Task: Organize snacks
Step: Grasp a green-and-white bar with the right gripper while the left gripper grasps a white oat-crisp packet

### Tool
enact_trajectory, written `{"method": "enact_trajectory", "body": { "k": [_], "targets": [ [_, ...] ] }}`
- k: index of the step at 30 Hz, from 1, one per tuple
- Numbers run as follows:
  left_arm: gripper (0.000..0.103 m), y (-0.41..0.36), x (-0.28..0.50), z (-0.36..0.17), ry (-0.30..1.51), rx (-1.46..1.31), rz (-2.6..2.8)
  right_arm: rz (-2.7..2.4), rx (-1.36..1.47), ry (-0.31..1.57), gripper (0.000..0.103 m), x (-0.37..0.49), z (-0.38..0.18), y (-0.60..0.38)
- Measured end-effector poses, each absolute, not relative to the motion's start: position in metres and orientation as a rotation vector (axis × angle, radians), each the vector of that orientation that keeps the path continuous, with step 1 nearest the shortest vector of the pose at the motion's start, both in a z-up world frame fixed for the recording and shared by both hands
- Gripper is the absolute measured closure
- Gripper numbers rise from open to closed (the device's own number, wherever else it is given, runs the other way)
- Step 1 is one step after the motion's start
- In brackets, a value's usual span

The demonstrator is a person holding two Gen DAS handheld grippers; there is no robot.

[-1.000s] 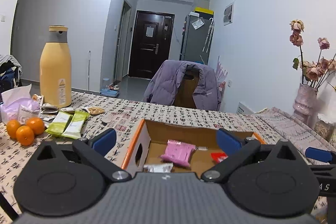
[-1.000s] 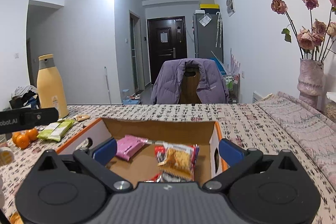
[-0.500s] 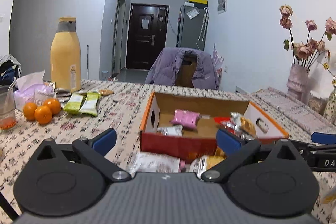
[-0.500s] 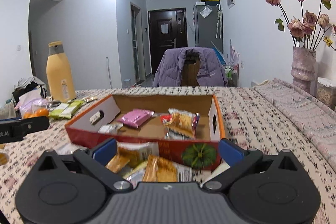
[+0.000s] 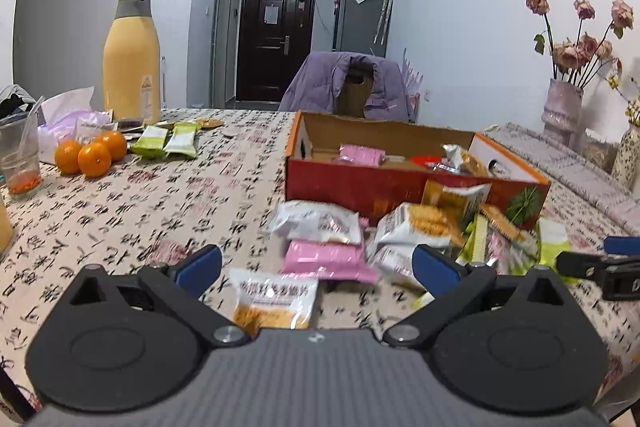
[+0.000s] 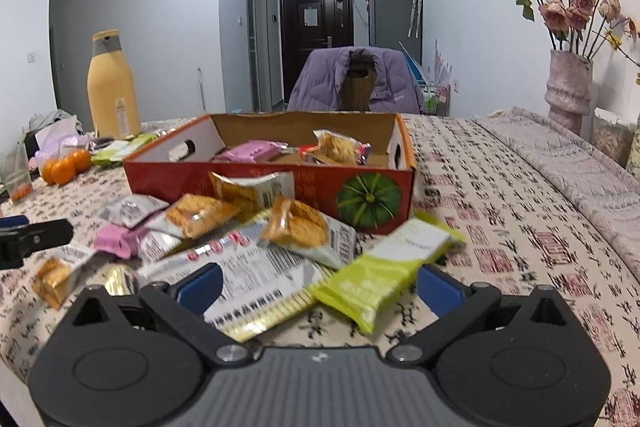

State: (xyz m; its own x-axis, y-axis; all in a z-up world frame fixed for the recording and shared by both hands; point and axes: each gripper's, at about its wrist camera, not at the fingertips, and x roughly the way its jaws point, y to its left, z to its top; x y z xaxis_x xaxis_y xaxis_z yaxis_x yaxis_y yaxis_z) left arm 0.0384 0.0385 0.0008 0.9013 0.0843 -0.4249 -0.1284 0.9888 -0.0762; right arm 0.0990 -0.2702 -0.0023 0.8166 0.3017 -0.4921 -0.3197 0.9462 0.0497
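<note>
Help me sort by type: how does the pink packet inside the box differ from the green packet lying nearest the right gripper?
The pink packet lies inside the cardboard box, while the green packet lies on the tablecloth in front of it. The pink packet looks short and flat; the green packet is long, with a white end. The green packet sits between the open right gripper's fingers; the pink packet is far from them. Both are sealed wrappers.

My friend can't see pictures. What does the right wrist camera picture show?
The open right gripper hovers over a messy pile of snack packets, with a green packet nearest, lying on a patterned tablecloth. Behind the pile sits a red cardboard box with a few snacks already inside.
</note>
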Motion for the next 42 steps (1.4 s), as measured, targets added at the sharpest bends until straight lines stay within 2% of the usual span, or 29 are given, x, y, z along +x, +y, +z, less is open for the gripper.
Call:
{"method": "enact_trajectory", "body": {
  "k": [7,10,11,15,19,24,27,29,31,35,42],
  "targets": [
    [0.000,0.045,0.038,-0.002,0.444,-0.101,0.133,0.271,-0.036,0.529,0.000,0.111,-0.005,-0.281],
    [0.000,0.045,0.039,-0.001,0.442,-0.095,0.135,0.211,-0.037,0.548,0.004,0.129,-0.006,-0.284],
    [0.000,0.045,0.039,-0.001,0.442,-0.094,0.136,0.192,-0.026,0.562,0.009,0.136,-0.006,-0.285],
    [0.000,0.046,0.040,0.000,0.446,-0.094,0.143,0.135,0.003,0.609,0.019,0.172,-0.009,-0.289],
    [0.000,0.045,0.040,0.001,0.444,-0.094,0.145,0.109,0.020,0.670,0.043,0.198,-0.019,-0.286],
    [0.000,0.043,0.042,0.001,0.445,-0.088,0.135,0.107,-0.003,0.682,0.044,0.195,-0.027,-0.282],
    [0.000,0.043,0.043,-0.001,0.451,-0.094,0.130,0.118,-0.024,0.693,0.052,0.184,-0.030,-0.286],
    [0.000,0.043,0.045,-0.003,0.458,-0.096,0.130,0.121,-0.048,0.676,0.052,0.174,-0.031,-0.291],
    [0.000,0.044,0.047,-0.005,0.468,-0.103,0.130,0.131,-0.059,0.672,0.058,0.169,-0.030,-0.295],
    [0.000,0.043,0.049,-0.008,0.484,-0.111,0.130,0.150,-0.062,0.658,0.063,0.165,-0.030,-0.301],
    [0.000,0.052,0.050,-0.010,0.515,-0.116,0.158,0.135,0.013,0.581,0.067,0.145,-0.027,-0.316]
  ]
}}
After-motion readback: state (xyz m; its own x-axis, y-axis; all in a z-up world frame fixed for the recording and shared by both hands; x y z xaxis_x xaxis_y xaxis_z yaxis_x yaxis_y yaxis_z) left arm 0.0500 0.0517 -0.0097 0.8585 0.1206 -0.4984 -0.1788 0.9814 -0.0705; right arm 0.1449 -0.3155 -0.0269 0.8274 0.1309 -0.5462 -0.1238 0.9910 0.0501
